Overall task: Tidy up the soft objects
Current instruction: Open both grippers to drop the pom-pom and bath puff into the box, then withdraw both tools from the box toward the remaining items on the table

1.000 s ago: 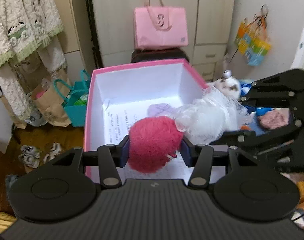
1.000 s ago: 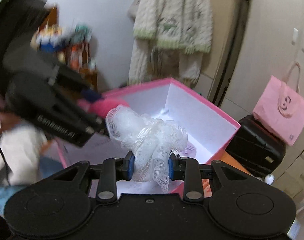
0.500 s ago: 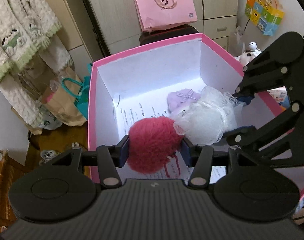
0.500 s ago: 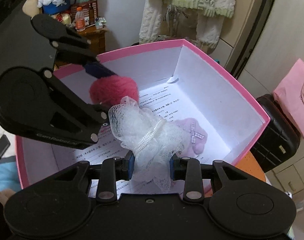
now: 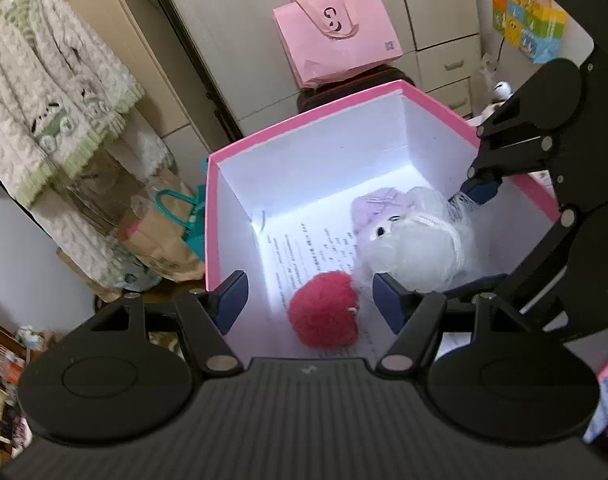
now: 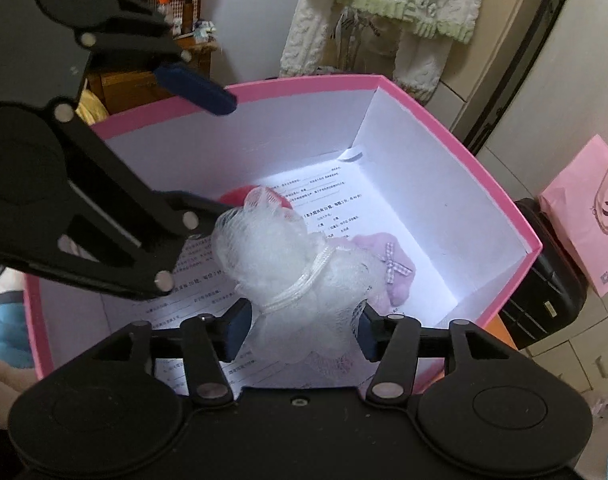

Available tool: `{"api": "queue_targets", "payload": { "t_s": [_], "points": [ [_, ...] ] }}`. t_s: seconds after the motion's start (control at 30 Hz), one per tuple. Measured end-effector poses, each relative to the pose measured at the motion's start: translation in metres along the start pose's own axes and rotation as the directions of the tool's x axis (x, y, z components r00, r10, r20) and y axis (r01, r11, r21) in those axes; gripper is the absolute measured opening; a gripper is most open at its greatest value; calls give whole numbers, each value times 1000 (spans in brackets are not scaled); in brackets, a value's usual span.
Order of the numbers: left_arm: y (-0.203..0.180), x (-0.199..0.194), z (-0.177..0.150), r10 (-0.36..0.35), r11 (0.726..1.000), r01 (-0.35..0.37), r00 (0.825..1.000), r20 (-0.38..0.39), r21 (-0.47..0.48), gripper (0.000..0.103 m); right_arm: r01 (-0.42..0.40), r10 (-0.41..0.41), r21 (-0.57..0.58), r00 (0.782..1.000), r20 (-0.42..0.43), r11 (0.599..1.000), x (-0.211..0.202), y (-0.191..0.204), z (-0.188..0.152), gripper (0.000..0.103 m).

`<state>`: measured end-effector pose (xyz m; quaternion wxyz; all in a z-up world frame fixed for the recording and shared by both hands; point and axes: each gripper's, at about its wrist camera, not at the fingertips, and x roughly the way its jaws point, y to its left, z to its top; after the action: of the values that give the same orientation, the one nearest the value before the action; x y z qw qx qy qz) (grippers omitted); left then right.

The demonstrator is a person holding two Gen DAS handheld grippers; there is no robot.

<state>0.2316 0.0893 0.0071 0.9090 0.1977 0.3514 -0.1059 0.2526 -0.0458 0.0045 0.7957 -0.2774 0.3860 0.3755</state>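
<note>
A pink box [image 5: 304, 120] with white inner walls holds the soft things. On its floor lies a red pompom [image 5: 325, 310], below my left gripper [image 5: 309, 300], whose jaws are opening and stand apart from it. Beside it rests a white mesh puff [image 5: 415, 248], leaning on a lilac plush piece [image 5: 373, 208] with a checked bow. In the right wrist view the puff [image 6: 288, 256] sits between the opening jaws of my right gripper [image 6: 302, 330], and the pads do not squeeze it. The puff half hides the pompom [image 6: 240, 196]. The left gripper [image 6: 222, 156] hangs over the box [image 6: 443, 120].
A printed sheet [image 5: 304, 248] lines the box floor. Behind the box stand a black suitcase [image 6: 543, 280] and a pink paper bag [image 5: 335, 36]. A knit sweater [image 5: 52, 92] hangs at the left above a brown bag [image 5: 164, 240]. Cupboards fill the back wall.
Both grippers went from shut to open over the box. The red pompom dropped from the left jaws to the box floor, and the white puff slackened between the right jaws.
</note>
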Motion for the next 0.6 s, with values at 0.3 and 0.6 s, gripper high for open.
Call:
{"api": "queue_targets", "payload": {
  "t_s": [0.3,0.6],
  "points": [
    [11,-27,-2,23,997,-19,999,49,-69,80,7,-12,70,997,71,998,-23,-2,-11,71],
    [14,-54,-9,-85,990,90,995,50,-112,80,-5,-14,124,988,155,992,-59,9,-27,71]
  ]
}}
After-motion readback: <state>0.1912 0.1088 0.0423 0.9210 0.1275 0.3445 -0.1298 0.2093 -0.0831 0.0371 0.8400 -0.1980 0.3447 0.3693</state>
